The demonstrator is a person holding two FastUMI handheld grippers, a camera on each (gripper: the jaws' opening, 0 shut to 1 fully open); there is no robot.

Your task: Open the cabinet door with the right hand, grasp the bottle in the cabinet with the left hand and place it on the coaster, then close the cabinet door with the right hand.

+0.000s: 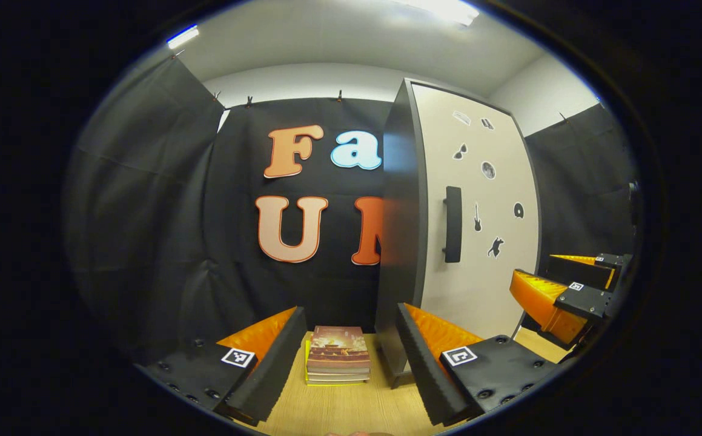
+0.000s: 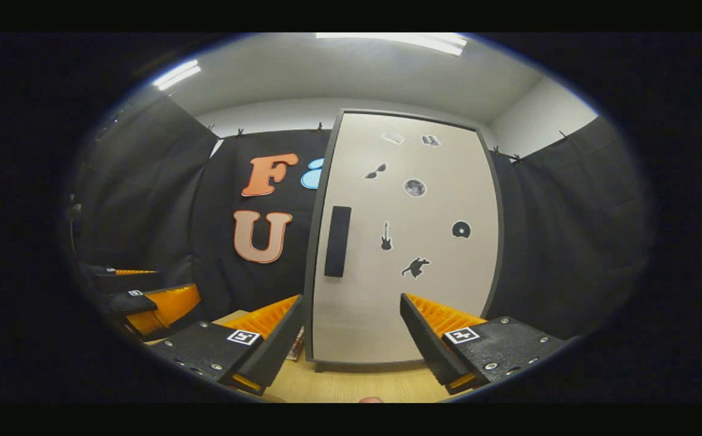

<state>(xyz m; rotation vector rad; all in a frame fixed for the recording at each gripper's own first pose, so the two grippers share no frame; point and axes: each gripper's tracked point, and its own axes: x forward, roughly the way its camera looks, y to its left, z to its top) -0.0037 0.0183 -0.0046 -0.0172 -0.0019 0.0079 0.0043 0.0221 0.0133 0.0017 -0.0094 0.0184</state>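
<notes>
Cabinet (image 2: 405, 242) stands upright on the wooden surface (image 1: 338, 406), door (image 2: 411, 290) shut, dark vertical handle (image 2: 337, 241) on the door's left side as seen from the right gripper view, small black stickers scattered over the door face. Bottle is presumably behind the door, can't see it; coaster not spotted either. Right tool (image 2: 351, 339) fingers apart, holding nothing, hanging in front of the door's lower part, short of the handle. Left tool (image 1: 347, 363) also apart and empty, aimed past the cabinet's dark side panel (image 1: 402, 242) at a stack of books (image 1: 338, 362) lying flat on the surface beside the cabinet. Left gripper view also catches the right tool off at its right edge, near the door.
</notes>
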